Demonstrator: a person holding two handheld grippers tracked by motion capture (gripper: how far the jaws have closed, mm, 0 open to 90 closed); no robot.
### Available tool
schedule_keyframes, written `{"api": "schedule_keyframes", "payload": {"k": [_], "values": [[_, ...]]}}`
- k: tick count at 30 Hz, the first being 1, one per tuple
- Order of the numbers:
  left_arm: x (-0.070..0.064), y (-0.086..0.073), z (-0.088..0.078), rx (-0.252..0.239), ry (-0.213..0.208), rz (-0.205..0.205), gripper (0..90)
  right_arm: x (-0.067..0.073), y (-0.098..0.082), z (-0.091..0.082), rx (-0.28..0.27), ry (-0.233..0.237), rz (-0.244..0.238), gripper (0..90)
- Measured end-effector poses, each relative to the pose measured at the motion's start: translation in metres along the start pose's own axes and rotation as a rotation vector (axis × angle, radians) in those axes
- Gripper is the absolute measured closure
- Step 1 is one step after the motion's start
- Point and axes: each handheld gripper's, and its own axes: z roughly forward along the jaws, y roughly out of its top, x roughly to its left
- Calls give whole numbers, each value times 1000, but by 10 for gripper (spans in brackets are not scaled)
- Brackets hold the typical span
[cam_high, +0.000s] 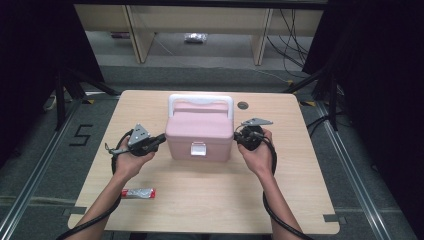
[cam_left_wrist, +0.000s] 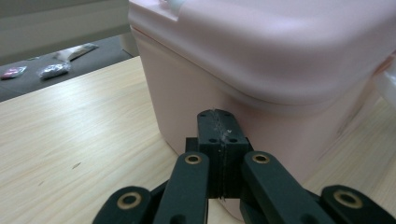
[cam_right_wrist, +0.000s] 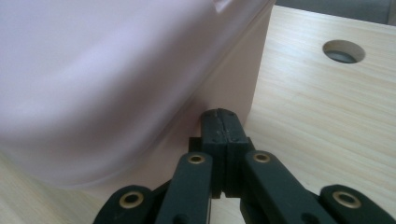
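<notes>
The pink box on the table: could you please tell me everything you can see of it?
The pink box looks like smooth plastic, with rounded corners, a domed lid and a white handle lying toward the back. Its lid is down, and a pale latch sits on the front. It stands upright near the middle of the wooden table. The shut left gripper and shut right gripper point at its two sides, at or very near the walls.

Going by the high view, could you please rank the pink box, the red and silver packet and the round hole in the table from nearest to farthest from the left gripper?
From the left gripper:
1. The pink box, right at its tips, mid-table.
2. The red and silver packet, toward the person's edge, beside the left forearm.
3. The round hole, past the box near the table's far edge.
</notes>
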Motion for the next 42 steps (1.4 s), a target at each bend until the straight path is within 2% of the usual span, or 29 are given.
{"api": "schedule_keyframes", "payload": {"k": [5, 9, 10, 11, 12, 13, 14, 16, 17, 18, 19, 23, 25, 28, 29, 31, 34, 35, 36, 37, 38, 42], "values": [[7, -5, -10, 16, 22, 1, 898, 9, 3, 6, 7, 18, -11, 900], [15, -9, -20, 8, 28, 7, 897, 21, 7, 11, 19, 20, -21, 900], [19, -11, -25, 9, 36, 6, 897, 27, 9, 14, 29, 35, -29, 900], [19, -11, -25, 9, 36, 6, 898, 28, 9, 17, 5, 31, -69, 900], [21, -11, -28, 10, 39, 14, 898, 28, 9, 17, 5, 31, -69, 900], [23, -12, -31, 8, 42, 20, 898, 34, 9, 18, 25, 61, -35, 900], [24, -13, -32, 7, 40, 8, 898, 34, 9, 18, 25, 61, -35, 900], [26, -14, -35, 8, 51, 20, 897, 40, 10, 20, 34, 52, -57, 900], [27, -15, -36, 6, 52, 12, 897, 40, 10, 20, 34, 52, -57, 900], [29, -14, -38, 11, 58, 22, 897, 43, 10, 22, 25, 67, -54, 900], [33, -16, -40, 9, 61, 18, 897, 47, 11, 22, 39, 79, -43, 900], [35, -17, -46, 25, 86, 3, 898, 54, 12, 24, 45, 75, -62, 900], [37, -18, -48, 23, 87, 5, 898, 55, 13, 26, 36, 76, -84, 900], [37, -19, -51, 24, 92, -4, 898, 59, 13, 28, 37, 90, -68, 900], [37, -20, -53, 28, 95, -2, 898, 59, 13, 28, 34, 90, -92, 900], [37, -21, -55, 28, 99, 1, 898, 61, 13, 29, 40, 94, -82, 900], [38, -22, -58, 29, 111, -8, 898, 64, 14, 30, 41, 98, -92, 900], [38, -22, -58, 28, 115, -12, 898, 68, 12, 30, 53, 98, -54, 900], [39, -22, -59, 29, 118, -11, 898, 65, 13, 32, 34, 113, -92, 900], [39, -23, -60, 29, 120, -10, 897, 68, 13, 30, 59, 101, -76, 900], [39, -23, -61, 33, 124, -11, 898, 66, 13, 32, 33, 105, -117, 900], [40, -25, -64, 27, 133, -17, 898, 69, 13, 33, 36, 117, -115, 900]]}}
